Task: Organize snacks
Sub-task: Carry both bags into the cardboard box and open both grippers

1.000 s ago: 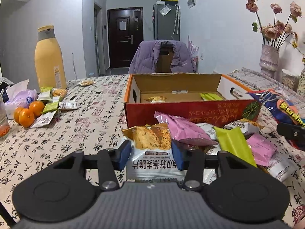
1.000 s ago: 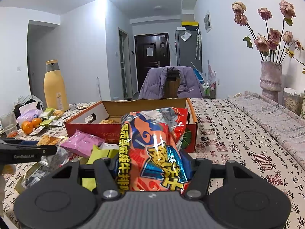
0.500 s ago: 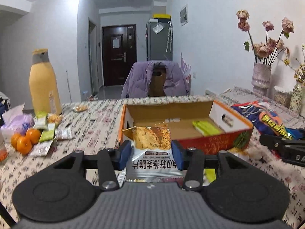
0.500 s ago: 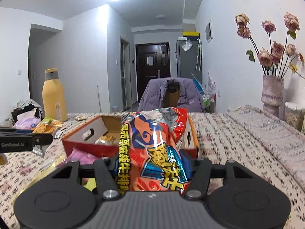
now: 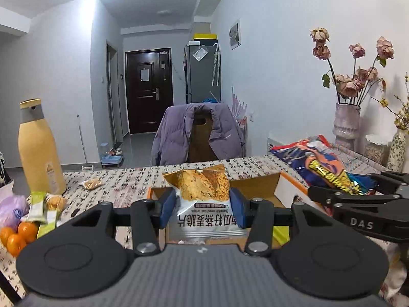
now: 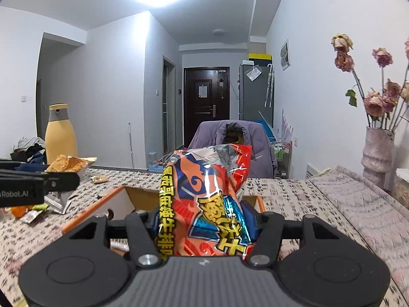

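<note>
My left gripper is shut on a white and gold crisps packet, held upright above the open cardboard box with orange edges. To its right, the right gripper's side shows with a red and blue snack bag. In the right wrist view my right gripper is shut on that big red and blue bag, held over the box. The left gripper with its crisps packet is at the left edge.
A tall yellow bottle stands at the far left, with oranges and small snack packets near it. A chair with a purple jacket is behind the table. A vase of dried roses stands at the right.
Both grippers have risen and moved forward with their packets. The loose snack pile in front of the box has dropped out of view, and the box now sits right under the grippers.
</note>
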Tool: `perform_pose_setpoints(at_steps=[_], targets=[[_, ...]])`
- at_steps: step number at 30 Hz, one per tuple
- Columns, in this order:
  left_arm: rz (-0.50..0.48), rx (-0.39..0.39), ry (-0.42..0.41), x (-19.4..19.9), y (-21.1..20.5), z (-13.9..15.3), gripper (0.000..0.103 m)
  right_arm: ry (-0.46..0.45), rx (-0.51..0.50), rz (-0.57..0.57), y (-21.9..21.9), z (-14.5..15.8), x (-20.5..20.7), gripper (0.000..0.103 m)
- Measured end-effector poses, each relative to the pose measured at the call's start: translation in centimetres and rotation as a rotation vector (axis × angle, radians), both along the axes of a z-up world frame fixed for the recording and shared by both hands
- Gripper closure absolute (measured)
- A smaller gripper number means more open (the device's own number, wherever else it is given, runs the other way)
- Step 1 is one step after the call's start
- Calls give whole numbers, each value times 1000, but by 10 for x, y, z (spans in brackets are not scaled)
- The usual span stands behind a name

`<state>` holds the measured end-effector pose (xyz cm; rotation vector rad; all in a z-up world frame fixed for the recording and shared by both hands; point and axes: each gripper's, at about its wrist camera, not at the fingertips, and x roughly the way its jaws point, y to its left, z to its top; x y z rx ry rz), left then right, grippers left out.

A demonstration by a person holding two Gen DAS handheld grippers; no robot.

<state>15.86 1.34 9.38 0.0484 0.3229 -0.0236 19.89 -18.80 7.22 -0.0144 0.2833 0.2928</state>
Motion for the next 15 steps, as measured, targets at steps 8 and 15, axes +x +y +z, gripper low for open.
perform_pose_setpoints(at_steps=[8, 15], targets=[[17, -6, 22, 55, 0, 1, 56, 71, -18, -5, 18, -2, 63, 45], [47, -12, 102, 100, 8, -31, 56, 192, -65, -24, 26, -36, 100, 45]])
